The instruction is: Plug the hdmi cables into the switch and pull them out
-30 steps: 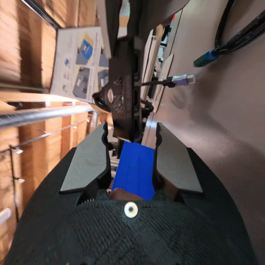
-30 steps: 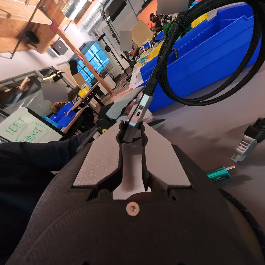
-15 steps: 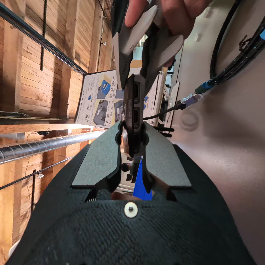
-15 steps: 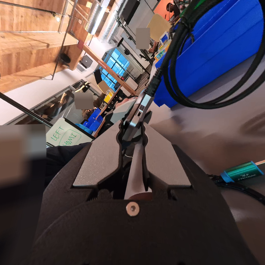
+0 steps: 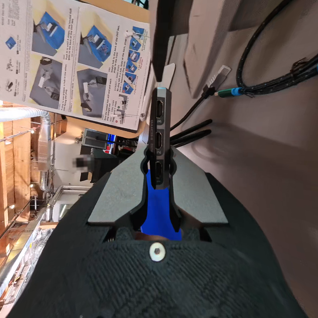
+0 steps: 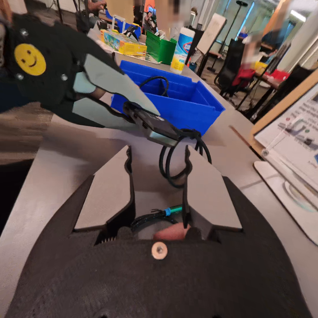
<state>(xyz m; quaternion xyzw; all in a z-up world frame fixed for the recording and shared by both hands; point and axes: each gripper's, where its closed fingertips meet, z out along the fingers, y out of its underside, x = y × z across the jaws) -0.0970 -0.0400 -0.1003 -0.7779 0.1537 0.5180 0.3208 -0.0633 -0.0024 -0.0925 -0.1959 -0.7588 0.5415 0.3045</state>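
Observation:
My left gripper [image 5: 159,154] is shut on the dark HDMI switch [image 5: 160,130] and holds it edge-on above the grey table; its three ports face me and are empty. In the right wrist view the left gripper [image 6: 148,120] holds the switch [image 6: 160,127] out over the table, with the switch's own black lead [image 6: 170,165] looped below it. My right gripper [image 6: 158,151] is open and empty, a short way back from the switch. A green HDMI plug [image 6: 174,208] on a braided cable lies on the table between my right fingers. In the left wrist view the green plug [image 5: 225,93] and a silver plug [image 5: 218,77] lie on the table.
A blue divided bin [image 6: 185,105] stands behind the switch. A framed instruction sheet [image 6: 296,127] stands at the right, and shows in the left wrist view [image 5: 77,60]. A wipes canister [image 6: 182,49], a green box and a yellow box sit farther back. The table's edge runs along the left. Spacing between my two grippers at the tips: around 6 cm. Left tips and right tips are each some 12 cm from the green plug [image 5: 225,93].
One second ago my right gripper held the switch and the left was open. The left closed on the switch, then the right let go, opened and drew back.

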